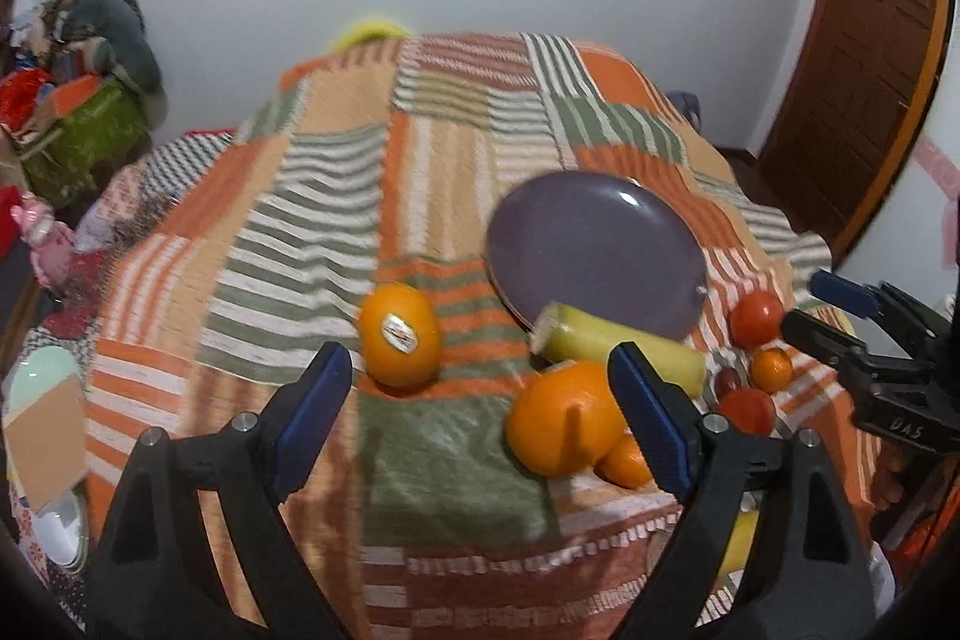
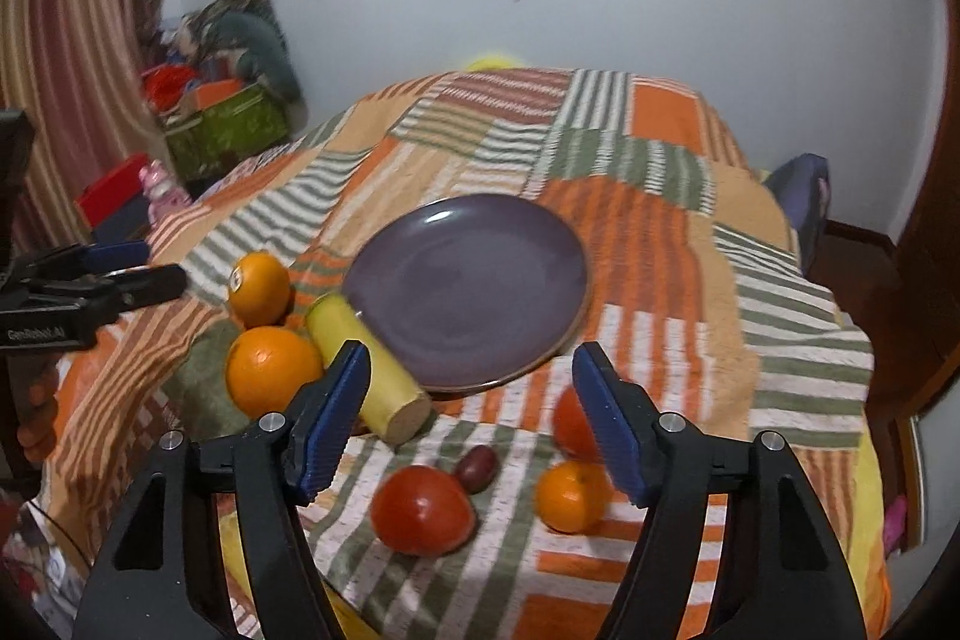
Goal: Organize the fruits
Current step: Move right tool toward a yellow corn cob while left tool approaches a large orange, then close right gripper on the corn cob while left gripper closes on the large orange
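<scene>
- Two handheld claws hover over a table draped in a striped patchwork cloth (image 2: 648, 244) of orange, green and cream; both tilt downward toward a scatter of fruit.
- The left claw (image 1: 480, 412) is released – its blue pads stand wide apart with nothing between them. Just beyond its tips sits an orange with a sticker (image 1: 399, 334); the sticker's print is too blurred to read. By its right pad lies a larger orange (image 1: 561, 421) with a smaller one tucked against it.
- The right claw (image 2: 471, 412) is also released, pads apart and gripping nothing. Between and below its pads lie a tomato (image 2: 423, 511), a small dark grape-like fruit (image 2: 477, 468) and a small mandarin (image 2: 570, 496); a second red fruit is partly hidden behind its right pad.
- A cut yellow-green stalk (image 2: 366, 370) – possibly sugarcane, hard to be sure – rests beside the right claw's left pad, its far end touching the plate's rim.
- An empty purple plate (image 2: 468, 286) lies just ahead of both claws, past the fruit. It likely serves as the place to gather the fruit, which is all loose on the cloth, so sorting seems barely begun.
- Readable writing: the left claw's body, seen from the right camera, reads "GenRobot.AI"; the right claw's body shows letters like "DAS".
- Behind, a dark screen hangs on a white wall.
</scene>
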`<action>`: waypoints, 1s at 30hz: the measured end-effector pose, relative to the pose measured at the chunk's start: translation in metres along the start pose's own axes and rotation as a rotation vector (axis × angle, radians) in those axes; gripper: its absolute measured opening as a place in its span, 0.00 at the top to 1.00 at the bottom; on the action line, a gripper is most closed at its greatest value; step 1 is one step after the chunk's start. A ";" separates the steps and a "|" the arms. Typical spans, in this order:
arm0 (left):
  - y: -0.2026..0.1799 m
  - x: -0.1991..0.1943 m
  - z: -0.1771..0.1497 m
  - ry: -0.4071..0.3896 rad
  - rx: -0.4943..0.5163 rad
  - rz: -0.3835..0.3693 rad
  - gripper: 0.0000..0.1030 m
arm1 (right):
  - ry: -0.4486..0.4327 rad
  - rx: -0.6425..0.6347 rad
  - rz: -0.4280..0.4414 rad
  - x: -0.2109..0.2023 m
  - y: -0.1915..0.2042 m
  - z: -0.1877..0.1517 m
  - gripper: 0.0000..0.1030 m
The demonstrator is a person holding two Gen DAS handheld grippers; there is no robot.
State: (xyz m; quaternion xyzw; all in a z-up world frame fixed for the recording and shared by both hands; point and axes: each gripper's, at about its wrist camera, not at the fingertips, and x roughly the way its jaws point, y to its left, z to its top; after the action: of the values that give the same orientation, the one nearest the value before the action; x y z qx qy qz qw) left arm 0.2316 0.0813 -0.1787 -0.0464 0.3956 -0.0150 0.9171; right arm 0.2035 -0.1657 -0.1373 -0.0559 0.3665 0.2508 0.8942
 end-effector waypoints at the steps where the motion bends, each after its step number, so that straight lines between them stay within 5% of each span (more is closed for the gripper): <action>1: -0.003 0.007 -0.001 0.023 0.003 -0.018 0.15 | 0.007 -0.010 0.014 0.003 0.003 0.000 0.39; 10: -0.019 0.042 -0.014 0.142 0.016 -0.054 0.15 | 0.155 -0.041 0.136 0.050 0.019 -0.007 0.60; 27: -0.031 0.069 -0.026 0.208 0.017 -0.103 0.21 | 0.266 -0.009 0.200 0.081 0.015 -0.010 0.56; 30: -0.028 0.071 -0.027 0.215 0.007 -0.118 0.30 | 0.289 -0.010 0.211 0.085 0.015 -0.010 0.55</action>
State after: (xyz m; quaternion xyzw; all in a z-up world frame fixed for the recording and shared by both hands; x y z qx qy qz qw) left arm 0.2614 0.0471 -0.2455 -0.0645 0.4884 -0.0751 0.8670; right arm 0.2415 -0.1212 -0.2019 -0.0569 0.4939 0.3343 0.8007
